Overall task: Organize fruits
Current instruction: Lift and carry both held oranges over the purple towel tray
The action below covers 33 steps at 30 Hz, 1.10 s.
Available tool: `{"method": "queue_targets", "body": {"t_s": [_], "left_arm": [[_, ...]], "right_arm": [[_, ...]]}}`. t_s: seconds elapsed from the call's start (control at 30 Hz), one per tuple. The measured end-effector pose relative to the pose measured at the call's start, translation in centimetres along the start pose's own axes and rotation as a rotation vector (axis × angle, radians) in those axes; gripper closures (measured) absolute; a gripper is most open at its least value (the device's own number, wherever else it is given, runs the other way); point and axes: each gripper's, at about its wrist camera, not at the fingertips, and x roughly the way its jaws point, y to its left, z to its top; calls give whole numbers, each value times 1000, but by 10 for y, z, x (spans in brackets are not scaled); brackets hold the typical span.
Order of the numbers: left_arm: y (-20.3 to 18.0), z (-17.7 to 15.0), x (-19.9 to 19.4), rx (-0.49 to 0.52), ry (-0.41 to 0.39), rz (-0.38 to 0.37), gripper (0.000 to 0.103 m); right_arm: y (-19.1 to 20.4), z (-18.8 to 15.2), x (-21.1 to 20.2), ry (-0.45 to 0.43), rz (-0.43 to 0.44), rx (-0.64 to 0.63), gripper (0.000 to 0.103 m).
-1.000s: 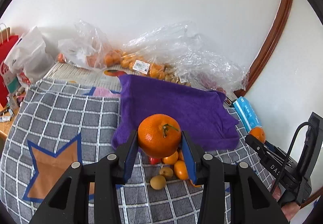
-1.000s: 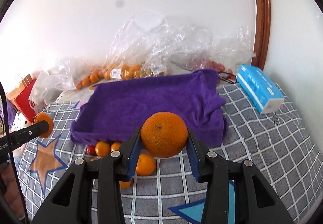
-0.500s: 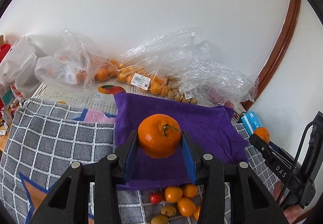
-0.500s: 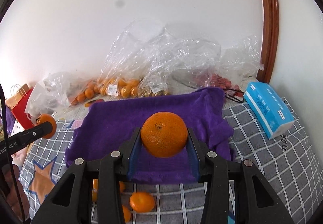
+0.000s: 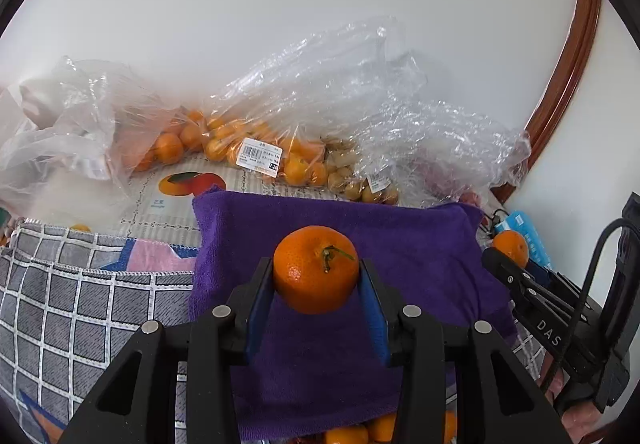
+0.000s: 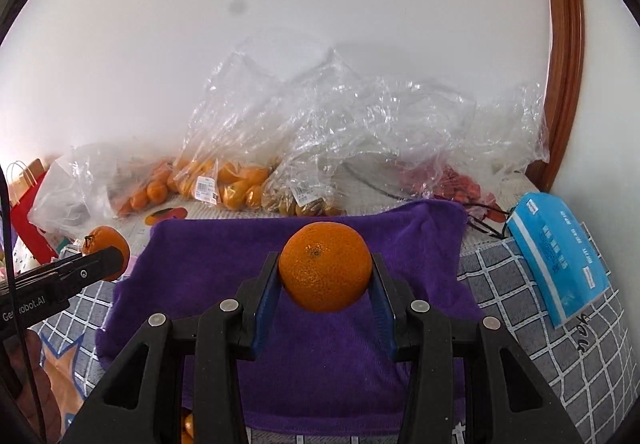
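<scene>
Along the back edge of the bed-like surface, against the wall, lie clear plastic bags (image 5: 328, 112) of small oranges and other fruit. In front of them a purple towel (image 5: 416, 244) is spread over the grey checked cover (image 5: 80, 308). The left gripper (image 5: 316, 284) pinches a stemmed orange (image 5: 315, 269) between its blue pads, held above the towel's middle. A few loose small fruits (image 5: 348, 434) peek out at the towel's near edge. The right gripper (image 6: 325, 282) clamps a second orange (image 6: 325, 266), also over the towel. At the right edge of the cover lies a blue tissue pack (image 6: 560, 256).
</scene>
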Motion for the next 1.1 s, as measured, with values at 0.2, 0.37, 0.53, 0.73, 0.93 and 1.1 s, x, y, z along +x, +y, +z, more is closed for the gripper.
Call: {"method": "queue_targets", "body": {"t_s": [0.2,0.37,0.53,0.73,0.93,1.1], "left_arm": [[0,0,25,22,38,13,63],[5,-2,44,27,76,18,63],[9,-7,59,30,114,24,63],[8,-9,68,38,142,25,63],[8,-14,74,44,175,33,63],[8,-17,78,50,197,26,63]], "right_arm": [[-12,-9,30,61,-8,32,61],[-15,-18,48,99,-18,33,61],[-14,-23,61,134,-16,30,61],[-12,-27,68,152,-18,21,61],[-11,-31,75,178,-22,17,60],[-12,-33,80,196,-24,22,60]]}}
